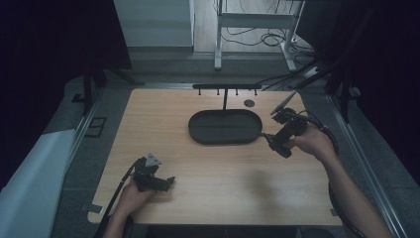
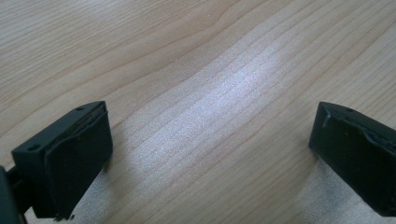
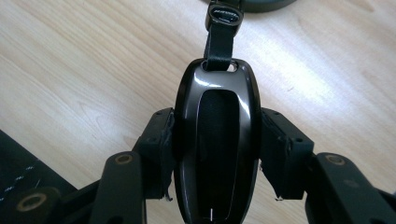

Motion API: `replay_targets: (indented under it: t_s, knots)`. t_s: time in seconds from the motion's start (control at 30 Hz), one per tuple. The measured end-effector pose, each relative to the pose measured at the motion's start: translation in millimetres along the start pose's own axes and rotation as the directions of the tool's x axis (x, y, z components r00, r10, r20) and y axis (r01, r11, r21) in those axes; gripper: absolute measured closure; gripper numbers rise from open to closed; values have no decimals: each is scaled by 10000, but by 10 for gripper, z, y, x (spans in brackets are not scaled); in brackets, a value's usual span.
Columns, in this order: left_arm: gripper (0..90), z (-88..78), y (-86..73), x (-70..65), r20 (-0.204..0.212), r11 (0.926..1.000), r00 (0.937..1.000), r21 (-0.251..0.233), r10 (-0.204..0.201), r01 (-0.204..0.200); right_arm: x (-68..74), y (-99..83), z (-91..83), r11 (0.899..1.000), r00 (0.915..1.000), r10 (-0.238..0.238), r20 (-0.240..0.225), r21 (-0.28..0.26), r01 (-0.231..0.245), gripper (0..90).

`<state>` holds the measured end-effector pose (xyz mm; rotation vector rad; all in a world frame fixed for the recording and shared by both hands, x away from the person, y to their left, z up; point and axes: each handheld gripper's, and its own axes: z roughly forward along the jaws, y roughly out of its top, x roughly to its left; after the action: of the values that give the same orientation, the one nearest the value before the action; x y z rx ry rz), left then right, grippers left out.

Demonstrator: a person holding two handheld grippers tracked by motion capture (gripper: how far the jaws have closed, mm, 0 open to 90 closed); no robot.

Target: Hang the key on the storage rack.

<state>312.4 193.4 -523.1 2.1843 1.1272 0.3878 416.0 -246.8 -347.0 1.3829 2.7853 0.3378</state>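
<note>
Dim surroundings are seen around a pale wooden table (image 1: 213,193), with dark curtains at both sides and a cabled desk frame behind. At the near left, the left gripper (image 1: 168,182) is held low over bare wood, its jaws spread wide with nothing between them. Toward the far middle, a dark oval tray (image 1: 225,127) is set, empty, in front of a small black rack (image 1: 226,88) of pegs. At the right, the right gripper (image 1: 272,141) is pinched on a glossy black key fob (image 3: 217,144), gripped across its narrow sides, its long axis lying along the jaws and its strap (image 3: 220,39) pointing ahead. The tray lies just beyond the strap's end, to the left of the right hand (image 1: 311,140), so the right hand is judged much the nearer for a placing there or on the rack.
</note>
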Motion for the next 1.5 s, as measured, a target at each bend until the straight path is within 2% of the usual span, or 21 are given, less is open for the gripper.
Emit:
replay_targets:
  t_s: [0.4, 0.8, 1.5]
  knots:
    - [0, -2, 1, 1, 15, 10000, 10000, 22, 4, -4, -29, 264, -206, 9996, 9994, 220, 253, -205, -215, 489]
    - [0, -2, 2, 1, 19, 10000, 10000, 31, -2, 2, -73, 533, -422, 9965, 9963, 556, 649, -664, -513, 489]
    - [0, -1, 3, 2, 24, 10000, 10000, 51, 21, -21, -188, 814, -534, 9901, 9914, 1091, 726, -962, -1019, 490]
